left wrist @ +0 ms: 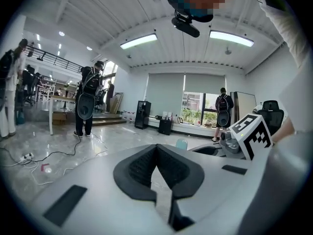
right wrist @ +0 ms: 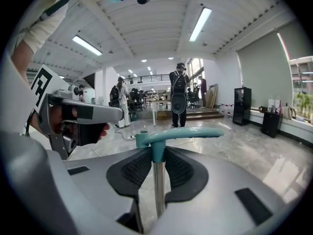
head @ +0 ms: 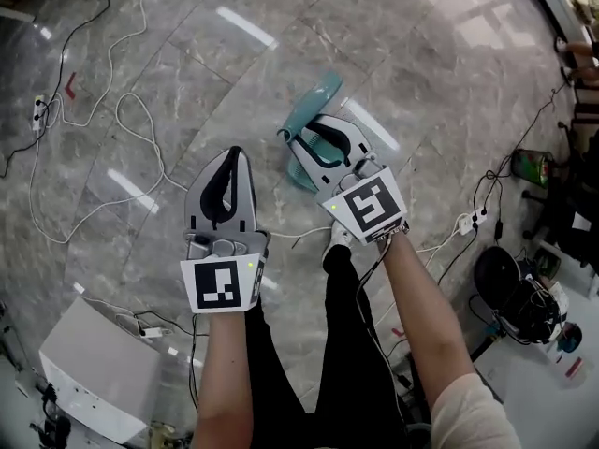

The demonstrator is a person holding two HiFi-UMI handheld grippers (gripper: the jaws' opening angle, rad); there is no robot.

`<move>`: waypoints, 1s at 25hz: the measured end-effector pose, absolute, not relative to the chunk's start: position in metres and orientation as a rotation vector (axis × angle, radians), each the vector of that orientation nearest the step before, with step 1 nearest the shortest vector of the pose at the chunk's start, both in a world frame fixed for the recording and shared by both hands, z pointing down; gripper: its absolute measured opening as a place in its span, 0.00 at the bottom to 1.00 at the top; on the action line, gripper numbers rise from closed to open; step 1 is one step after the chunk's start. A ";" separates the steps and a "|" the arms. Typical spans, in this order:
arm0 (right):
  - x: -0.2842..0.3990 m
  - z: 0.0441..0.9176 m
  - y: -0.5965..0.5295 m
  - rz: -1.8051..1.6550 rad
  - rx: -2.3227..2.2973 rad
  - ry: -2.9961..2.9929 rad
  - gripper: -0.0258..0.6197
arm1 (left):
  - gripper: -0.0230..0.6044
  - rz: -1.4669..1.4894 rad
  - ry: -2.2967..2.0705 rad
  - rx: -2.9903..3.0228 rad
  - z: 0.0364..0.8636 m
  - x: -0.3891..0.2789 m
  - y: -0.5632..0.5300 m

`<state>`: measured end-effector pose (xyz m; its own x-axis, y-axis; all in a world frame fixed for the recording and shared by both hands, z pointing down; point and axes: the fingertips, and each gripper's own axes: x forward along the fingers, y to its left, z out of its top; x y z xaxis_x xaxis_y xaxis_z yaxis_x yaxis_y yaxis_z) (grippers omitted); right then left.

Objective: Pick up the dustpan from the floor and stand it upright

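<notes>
Open marble floor (head: 281, 45) from 10 to 1 o'clock. Loose cables (head: 131, 110) at 9, white box (head: 98, 368) at 7, clutter (head: 524, 297) at 4. Right tongs (right wrist: 157, 155) pinching the teal dustpan (head: 316, 96) by its pole, near centre toward 12. Left tongs (left wrist: 156, 148) pressed together, empty, just beside at 9.

The left gripper (head: 234, 153) and the right gripper (head: 304, 137) are built alike: pale grey shells tapering forward, with black ribbed pads lining the jaws and black rectangular insets on the shell; the left cube (head: 221, 285) and the right cube (head: 367, 206) are white with black square markers, each with a small green light beside it; the person wears black trousers (head: 346, 363), a pale short sleeve (head: 473, 410) and a white shoe (head: 341, 237).
</notes>
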<state>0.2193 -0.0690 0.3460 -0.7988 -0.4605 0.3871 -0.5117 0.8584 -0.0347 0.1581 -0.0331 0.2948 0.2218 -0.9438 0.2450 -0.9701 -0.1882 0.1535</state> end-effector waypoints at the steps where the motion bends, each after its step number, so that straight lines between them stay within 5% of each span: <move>1: 0.241 0.343 -0.065 0.218 0.739 -2.660 0.18 | 0.05 0.167 -1.794 2.241 0.293 0.180 -0.029; 11: 0.355 0.337 -0.035 0.343 0.857 -2.699 0.18 | 0.05 0.205 -1.787 2.170 0.300 0.321 -0.003; 25: 0.388 0.287 -0.005 0.353 0.991 -2.686 0.13 | 0.05 0.184 -1.752 2.277 0.260 0.330 -0.005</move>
<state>0.3880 -0.0050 0.2873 -0.7350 -0.5982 0.3193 -0.6605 0.7383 -0.1371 0.3297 -0.0049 0.2602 0.2640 -0.9297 0.2570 -0.9627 -0.2377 0.1289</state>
